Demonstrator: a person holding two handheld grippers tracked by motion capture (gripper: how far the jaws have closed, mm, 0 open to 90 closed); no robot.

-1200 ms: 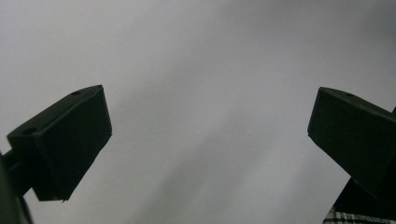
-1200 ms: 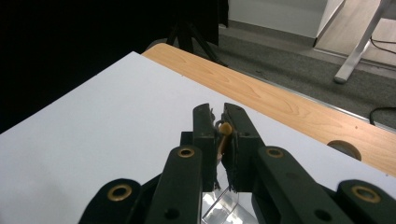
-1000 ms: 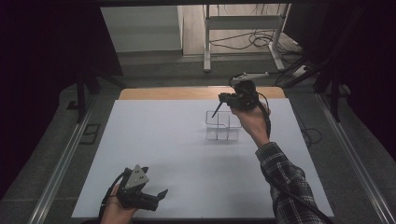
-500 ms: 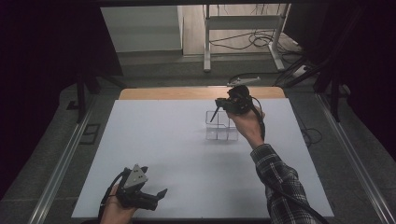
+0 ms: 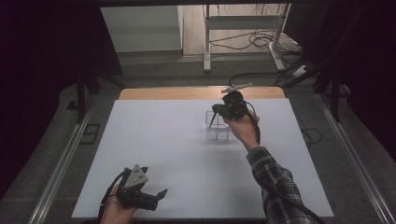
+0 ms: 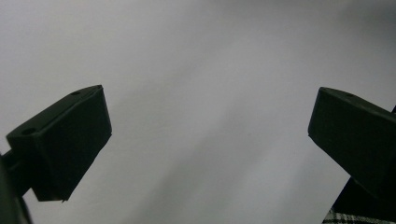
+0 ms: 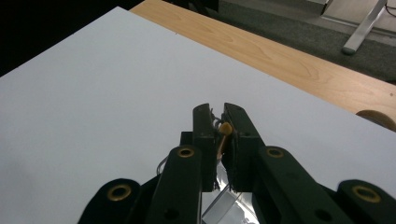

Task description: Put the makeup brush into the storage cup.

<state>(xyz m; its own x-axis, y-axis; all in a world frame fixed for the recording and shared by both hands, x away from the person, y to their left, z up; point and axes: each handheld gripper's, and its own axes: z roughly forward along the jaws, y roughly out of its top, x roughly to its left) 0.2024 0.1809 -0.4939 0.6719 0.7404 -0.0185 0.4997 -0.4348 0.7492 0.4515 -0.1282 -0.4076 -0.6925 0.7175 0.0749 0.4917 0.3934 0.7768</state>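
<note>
right fingers (image 7: 231, 128) tight on small yellow-tipped piece (image 7: 225, 129)

The right gripper (image 7: 218, 123) rises from the bottom of the frame, its jaws closed on a thin stick with a small yellow-orange tip (image 7: 225, 128); a clear plastic piece (image 7: 224, 205) shows below; white sheet (image 7: 93, 93) fills the left; wooden edge (image 7: 280, 56) crosses the upper right

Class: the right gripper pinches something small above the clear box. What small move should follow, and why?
Probably lower the right gripper straight down. It is shut on a small tan-tipped item above the clear box, whose wall shows just beneath the jaws. The left gripper rests open and apart.
</note>
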